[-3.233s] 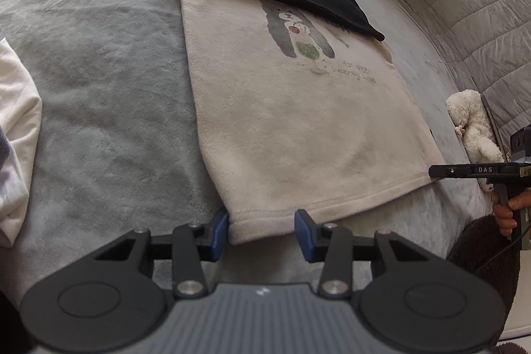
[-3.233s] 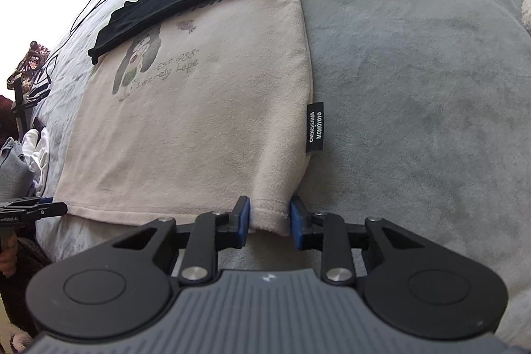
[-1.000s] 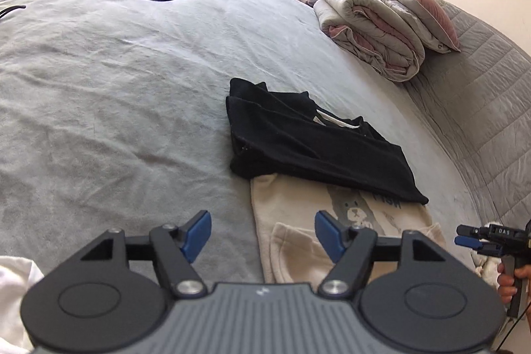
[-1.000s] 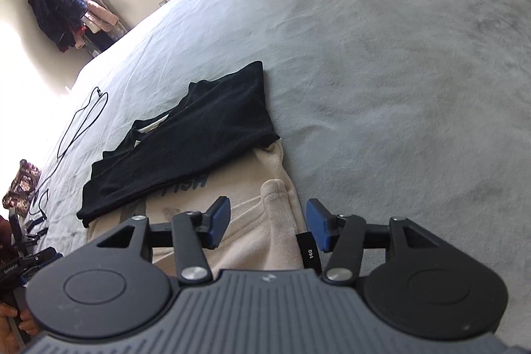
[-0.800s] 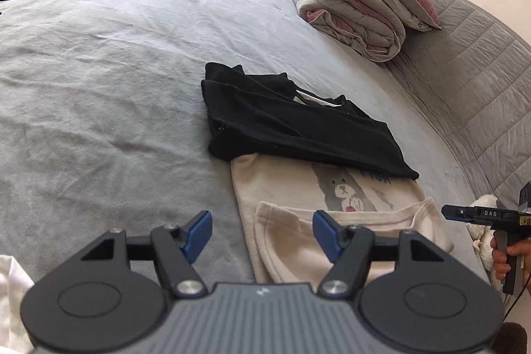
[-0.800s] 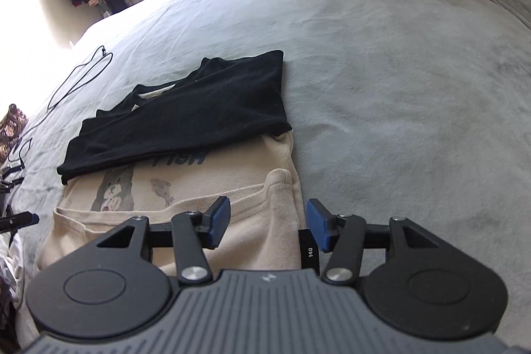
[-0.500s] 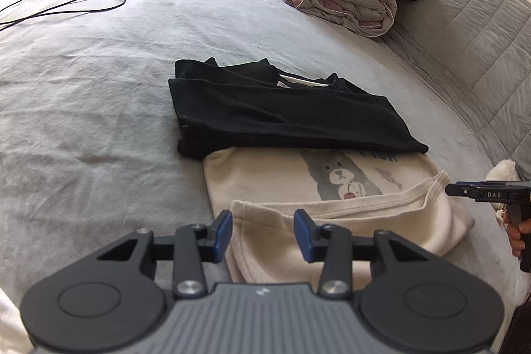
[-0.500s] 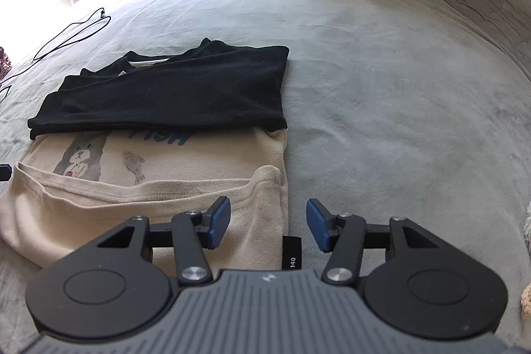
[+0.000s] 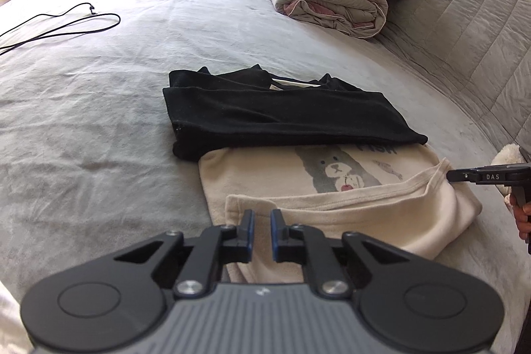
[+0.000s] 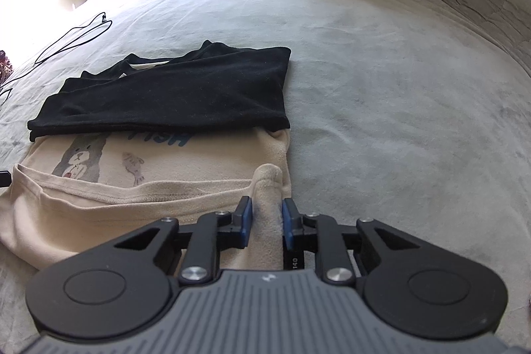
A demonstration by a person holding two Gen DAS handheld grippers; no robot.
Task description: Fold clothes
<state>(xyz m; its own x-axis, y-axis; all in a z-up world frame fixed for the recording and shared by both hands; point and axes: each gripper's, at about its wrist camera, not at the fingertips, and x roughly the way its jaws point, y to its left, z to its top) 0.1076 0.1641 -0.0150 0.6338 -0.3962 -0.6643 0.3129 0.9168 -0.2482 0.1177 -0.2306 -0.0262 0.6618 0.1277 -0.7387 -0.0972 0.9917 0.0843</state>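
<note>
Cream shirt [image 9: 348, 214] lies half-folded on the grey bed [image 9: 83, 128]; both the left gripper [image 9: 260, 229] and the right gripper [image 10: 265, 223] are closing, with its folded corners between their jaws.

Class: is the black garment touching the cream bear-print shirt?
Touching. In the left wrist view, the black garment overlaps the far edge of the cream shirt, covering part of its print.

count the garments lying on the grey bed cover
2 fully in view: a cream shirt nearest the cameras, its near part folded up over the bear print, and a folded black top overlapping its far edge. White fabric at the left view's corner may be a third.
</note>
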